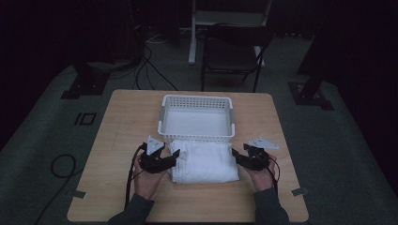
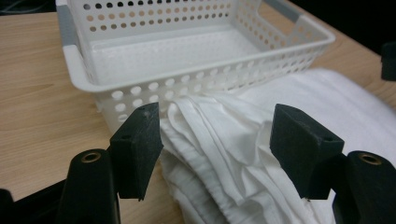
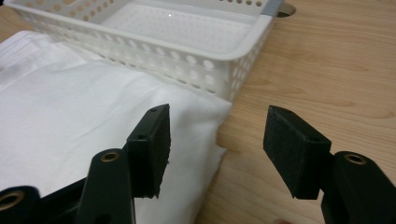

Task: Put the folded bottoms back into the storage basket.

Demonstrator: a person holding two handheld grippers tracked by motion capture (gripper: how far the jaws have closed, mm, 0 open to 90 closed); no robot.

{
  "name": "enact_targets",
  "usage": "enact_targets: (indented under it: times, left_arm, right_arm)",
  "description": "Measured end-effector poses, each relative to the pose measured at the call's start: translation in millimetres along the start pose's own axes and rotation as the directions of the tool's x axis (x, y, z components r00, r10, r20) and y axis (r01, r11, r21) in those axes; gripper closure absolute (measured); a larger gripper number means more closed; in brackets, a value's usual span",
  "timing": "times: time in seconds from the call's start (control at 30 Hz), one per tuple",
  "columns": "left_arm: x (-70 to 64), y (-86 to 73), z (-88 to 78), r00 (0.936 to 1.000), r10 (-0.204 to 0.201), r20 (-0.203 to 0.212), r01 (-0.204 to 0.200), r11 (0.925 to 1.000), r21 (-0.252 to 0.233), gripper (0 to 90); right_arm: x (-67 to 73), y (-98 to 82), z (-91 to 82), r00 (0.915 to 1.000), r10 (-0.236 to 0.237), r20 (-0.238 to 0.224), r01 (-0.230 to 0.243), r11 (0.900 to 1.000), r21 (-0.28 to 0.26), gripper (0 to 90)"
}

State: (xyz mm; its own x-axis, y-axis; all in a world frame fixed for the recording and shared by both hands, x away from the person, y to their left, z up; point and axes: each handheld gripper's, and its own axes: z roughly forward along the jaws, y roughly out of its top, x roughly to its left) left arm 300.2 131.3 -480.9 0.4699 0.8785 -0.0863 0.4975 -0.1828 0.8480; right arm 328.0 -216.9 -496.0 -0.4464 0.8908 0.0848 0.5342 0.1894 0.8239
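Observation:
A folded white cloth [image 1: 202, 161] lies on the wooden table [image 1: 117, 126], right in front of an empty white perforated basket [image 1: 162, 123]. My left gripper [image 1: 174, 157] is at the cloth's left edge. In the left gripper view, that gripper [image 2: 215, 116] is open, its pads astride the cloth's [image 2: 327, 102] rumpled folded layers without pressing them, and the basket [image 2: 187, 65] sits just beyond. My right gripper [image 1: 236, 157] is at the cloth's right edge. In the right gripper view, that gripper [image 3: 217, 116] is open above the cloth's [image 3: 70, 112] far right corner, close to the basket's [image 3: 187, 46] corner.
A dark chair [image 1: 232, 51] stands behind the table's far edge. Cables [image 1: 150, 65] run over the grey floor at the left. Bare tabletop lies to the left and right of the basket and along the near edge.

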Motion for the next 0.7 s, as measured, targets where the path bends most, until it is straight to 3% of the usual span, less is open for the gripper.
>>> enact_targets:
  times: [0.1, 0.2, 0.27, 0.4, 0.57, 0.7]
  left_arm:
    - [-4.9, -3.7, 1.6, 1.0000, -0.001, 0.004, 0.001, 0.9999, 0.012, 30.8]
    - [-9.2, -6.6, 2.5, 0.9981, -0.029, 0.054, 0.028, 0.9994, 0.022, 28.3]
    - [-14.1, -8.1, 2.5, 0.9981, -0.024, 0.058, 0.022, 0.9995, 0.021, 27.1]
    - [-24.0, -12.7, 6.2, 0.9969, 0.001, 0.078, -0.003, 0.9995, 0.032, 25.2]
    - [-32.9, -19.2, 14.2, 0.9973, 0.032, 0.066, -0.035, 0.9984, 0.045, 25.2]
    - [-46.0, -18.8, 7.1, 0.9954, 0.096, 0.009, -0.096, 0.9954, -0.009, 27.2]
  right_arm:
    - [7.8, -0.5, 0.5, 0.9997, -0.024, -0.010, 0.024, 1.000, 0.009, 41.3]
    - [14.0, -1.3, 1.7, 0.9992, -0.038, -0.010, 0.038, 0.999, 0.020, 34.7]
    - [16.3, -1.9, 2.2, 0.9995, -0.030, 0.009, 0.030, 0.999, 0.022, 29.8]
    - [19.8, -3.7, 3.5, 0.9995, -0.032, -0.006, 0.033, 0.999, 0.029, 25.8]
    - [25.6, -5.6, 4.9, 0.9980, -0.058, -0.024, 0.059, 0.998, 0.038, 25.3]
    - [29.9, -6.9, 5.0, 0.9967, -0.076, -0.029, 0.077, 0.996, 0.038, 28.5]
